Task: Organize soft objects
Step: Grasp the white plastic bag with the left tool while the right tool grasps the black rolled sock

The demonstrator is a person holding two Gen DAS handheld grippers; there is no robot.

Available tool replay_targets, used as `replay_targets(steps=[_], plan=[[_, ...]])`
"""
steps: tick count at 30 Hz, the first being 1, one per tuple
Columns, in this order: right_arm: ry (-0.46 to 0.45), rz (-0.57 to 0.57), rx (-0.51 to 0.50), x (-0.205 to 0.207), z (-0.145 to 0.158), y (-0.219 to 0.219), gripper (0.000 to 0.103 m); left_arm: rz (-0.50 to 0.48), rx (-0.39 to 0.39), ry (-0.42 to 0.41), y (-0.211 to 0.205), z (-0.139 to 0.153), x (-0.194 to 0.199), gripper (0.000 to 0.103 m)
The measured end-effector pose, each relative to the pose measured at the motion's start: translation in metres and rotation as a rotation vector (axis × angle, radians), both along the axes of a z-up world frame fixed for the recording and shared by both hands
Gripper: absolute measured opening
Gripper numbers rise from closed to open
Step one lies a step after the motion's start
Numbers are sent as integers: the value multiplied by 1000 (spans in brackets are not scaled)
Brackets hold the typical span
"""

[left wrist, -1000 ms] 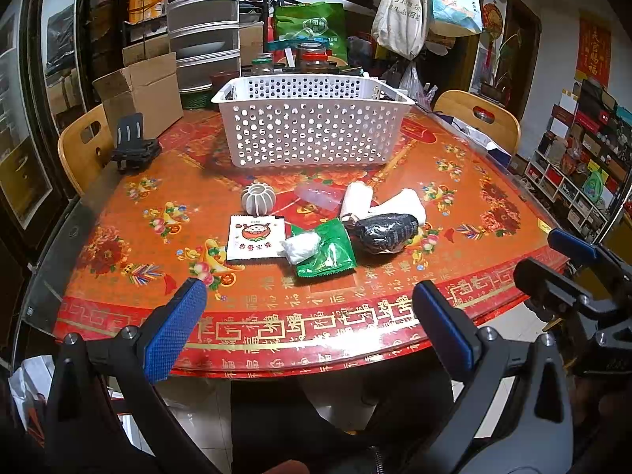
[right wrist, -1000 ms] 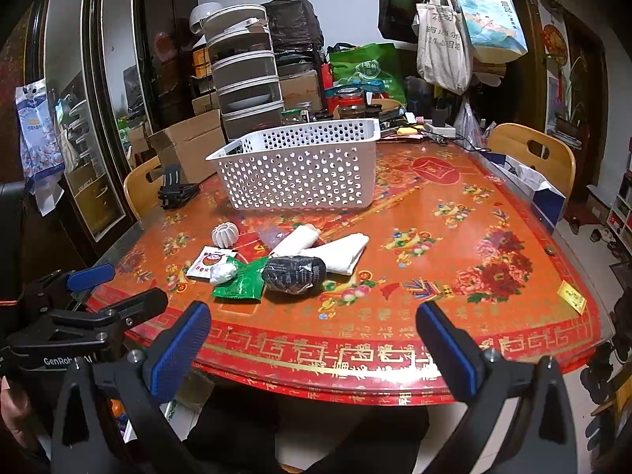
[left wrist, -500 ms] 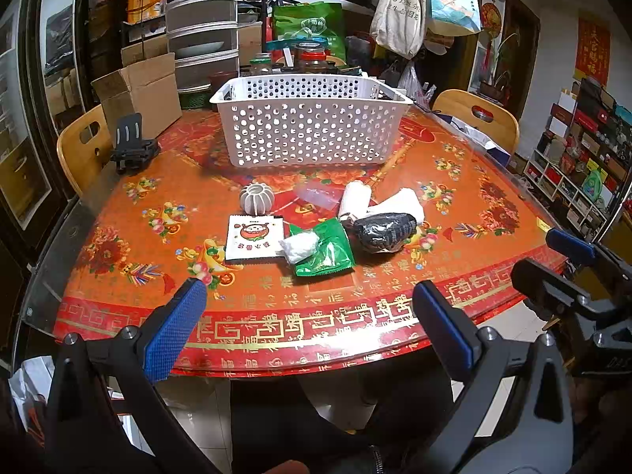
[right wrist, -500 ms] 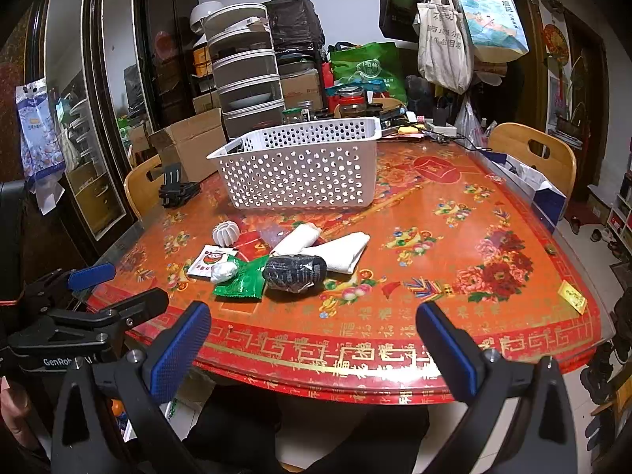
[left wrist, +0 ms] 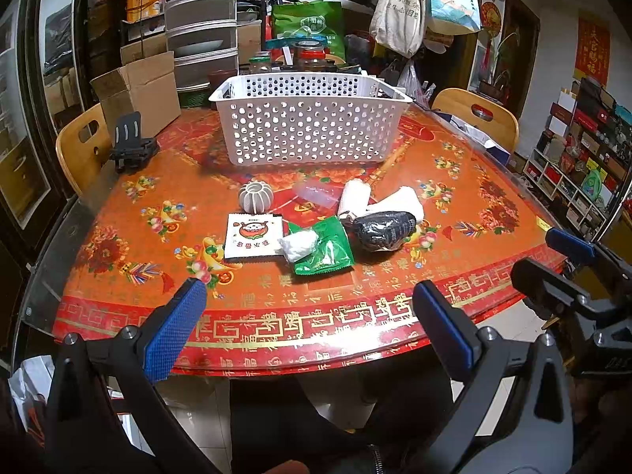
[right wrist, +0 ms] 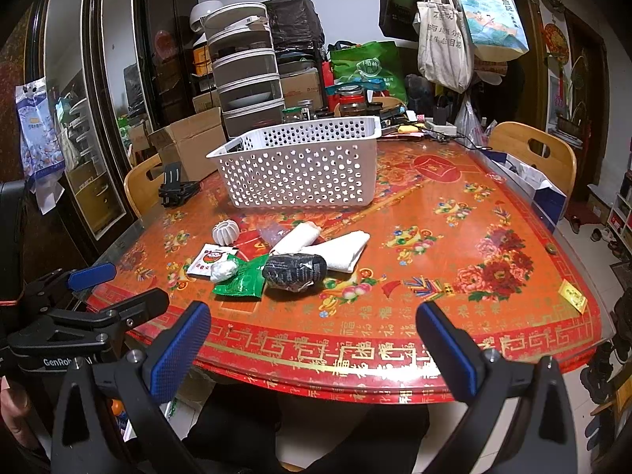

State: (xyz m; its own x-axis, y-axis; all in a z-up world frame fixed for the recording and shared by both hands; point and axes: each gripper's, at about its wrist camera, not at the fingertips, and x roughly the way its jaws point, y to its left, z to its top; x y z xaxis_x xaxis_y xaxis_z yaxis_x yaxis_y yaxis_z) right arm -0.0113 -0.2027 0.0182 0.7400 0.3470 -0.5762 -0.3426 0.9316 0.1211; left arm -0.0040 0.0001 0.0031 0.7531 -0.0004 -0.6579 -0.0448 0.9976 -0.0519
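Both the left gripper and the right gripper sit wide open and hold nothing at the bottom of their frames, while the soft things, a black bundle, white rolls and a green packet, lie mid-frame below the white basket on the red table.

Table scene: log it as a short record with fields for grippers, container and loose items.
left gripper: open, holding nothing, at the near table edge
right gripper: open, holding nothing, at the near table edge
container: white perforated plastic basket at the far side of the red patterned table; inside not visible
loose items: black wrapped bundle, two white rolled cloths, green foil packet, small white wad on the packet, white printed sachet, white ribbed ball
stage: nothing grasped yet
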Motion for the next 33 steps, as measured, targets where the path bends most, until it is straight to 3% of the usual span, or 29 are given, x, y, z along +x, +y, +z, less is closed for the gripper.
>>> replay_targets(steps=[18, 25, 28, 30, 33], plan=[[6, 1, 0, -1, -2, 1, 103, 1, 2, 8, -4, -7, -2, 103], [-13, 35, 45, 2, -11, 5, 103, 22, 40, -52, 5, -10, 2, 103], [-40, 29, 72, 11, -24, 7, 103, 81, 108, -73, 12, -18, 11, 103], [-22, 16, 54, 21, -35, 9, 103, 105, 128, -37, 20, -33, 23, 103], [50, -6, 74, 37, -54, 9, 103, 53, 78, 78, 29, -58, 46, 103]])
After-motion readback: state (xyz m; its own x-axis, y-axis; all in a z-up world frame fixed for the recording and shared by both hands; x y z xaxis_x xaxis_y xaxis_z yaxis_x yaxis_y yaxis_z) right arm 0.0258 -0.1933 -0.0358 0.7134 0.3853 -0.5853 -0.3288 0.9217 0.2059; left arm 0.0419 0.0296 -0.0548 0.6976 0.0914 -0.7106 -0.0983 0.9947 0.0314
